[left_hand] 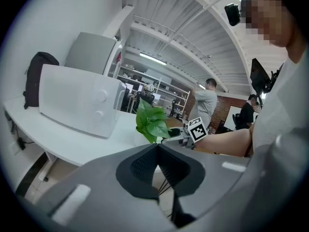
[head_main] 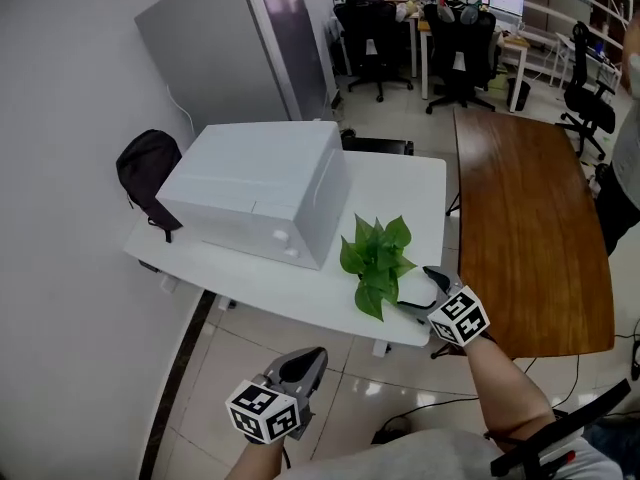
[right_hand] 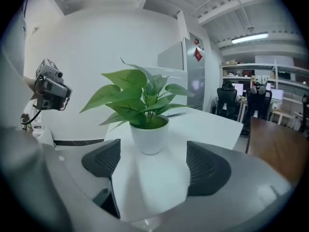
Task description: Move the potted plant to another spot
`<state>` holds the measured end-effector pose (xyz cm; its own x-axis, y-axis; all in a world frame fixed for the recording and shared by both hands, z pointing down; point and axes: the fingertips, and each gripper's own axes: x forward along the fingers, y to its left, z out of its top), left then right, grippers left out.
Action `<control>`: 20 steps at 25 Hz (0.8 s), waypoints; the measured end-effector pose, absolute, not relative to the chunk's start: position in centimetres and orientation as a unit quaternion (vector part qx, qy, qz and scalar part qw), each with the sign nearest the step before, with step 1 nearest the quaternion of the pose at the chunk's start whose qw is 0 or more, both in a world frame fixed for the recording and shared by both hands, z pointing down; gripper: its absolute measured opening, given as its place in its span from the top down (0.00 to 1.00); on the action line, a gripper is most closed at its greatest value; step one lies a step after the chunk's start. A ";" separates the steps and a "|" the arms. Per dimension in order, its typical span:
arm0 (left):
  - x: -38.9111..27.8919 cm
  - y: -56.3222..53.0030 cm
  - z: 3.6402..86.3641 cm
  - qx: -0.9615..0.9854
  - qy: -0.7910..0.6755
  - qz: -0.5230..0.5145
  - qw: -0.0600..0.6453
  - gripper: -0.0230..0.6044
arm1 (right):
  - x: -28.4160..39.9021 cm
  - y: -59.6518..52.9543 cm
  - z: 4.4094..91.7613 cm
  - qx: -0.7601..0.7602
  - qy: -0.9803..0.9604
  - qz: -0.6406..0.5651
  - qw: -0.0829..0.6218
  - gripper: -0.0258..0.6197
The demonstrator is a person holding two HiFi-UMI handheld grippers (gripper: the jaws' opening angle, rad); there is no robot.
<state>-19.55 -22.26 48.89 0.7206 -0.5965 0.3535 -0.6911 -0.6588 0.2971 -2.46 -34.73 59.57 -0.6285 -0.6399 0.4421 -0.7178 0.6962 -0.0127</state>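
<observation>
The potted plant (head_main: 378,256), green leaves in a small white pot (right_hand: 149,137), stands near the front right corner of the white table (head_main: 285,288). My right gripper (head_main: 416,290) is just to the plant's right at the table's edge. Its jaws are open, and in the right gripper view (right_hand: 152,164) the pot sits a little ahead of the pads, not between them. My left gripper (head_main: 305,363) hangs over the floor in front of the table, jaws shut and empty. The left gripper view (left_hand: 157,149) shows the plant (left_hand: 150,122) farther off.
A white microwave (head_main: 265,188) fills the table's left half. A black bag (head_main: 148,173) rests at its far left end against the wall. A brown wooden table (head_main: 525,228) adjoins on the right. A grey fridge (head_main: 230,48) and office chairs (head_main: 375,33) stand behind.
</observation>
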 end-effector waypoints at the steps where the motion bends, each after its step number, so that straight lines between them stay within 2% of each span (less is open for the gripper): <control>1: -18.8 -22.2 48.8 0.907 -0.348 0.112 0.208 0.97 | -1.8 -34.1 58.9 0.385 -0.896 0.090 0.202 0.31; 6: -14.5 -21.1 48.1 0.924 -0.309 0.108 0.199 0.97 | 1.8 -29.9 55.6 0.411 -0.889 0.081 0.184 0.41; 12: -9.6 -16.2 46.6 0.943 -0.259 0.107 0.181 0.97 | 5.7 -21.9 50.9 0.450 -0.880 0.071 0.133 0.77; 14: -8.0 -13.7 45.8 0.949 -0.243 0.105 0.173 0.97 | 6.8 -18.3 49.2 0.460 -0.878 0.065 0.118 0.86; 18: -5.3 -7.4 44.2 0.959 -0.214 0.100 0.158 0.97 | 7.7 -10.0 46.6 0.461 -0.880 0.057 0.099 0.95; 20: -4.0 -3.8 43.6 0.963 -0.201 0.097 0.150 0.97 | 7.8 -5.6 45.7 0.450 -0.887 0.064 0.085 0.96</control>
<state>-4.04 -3.81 43.63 0.9002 -0.3589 0.2467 -0.4170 -0.8736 0.2508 7.76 -5.59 45.74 -0.5801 -0.7872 0.2094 -0.8092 0.5864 -0.0374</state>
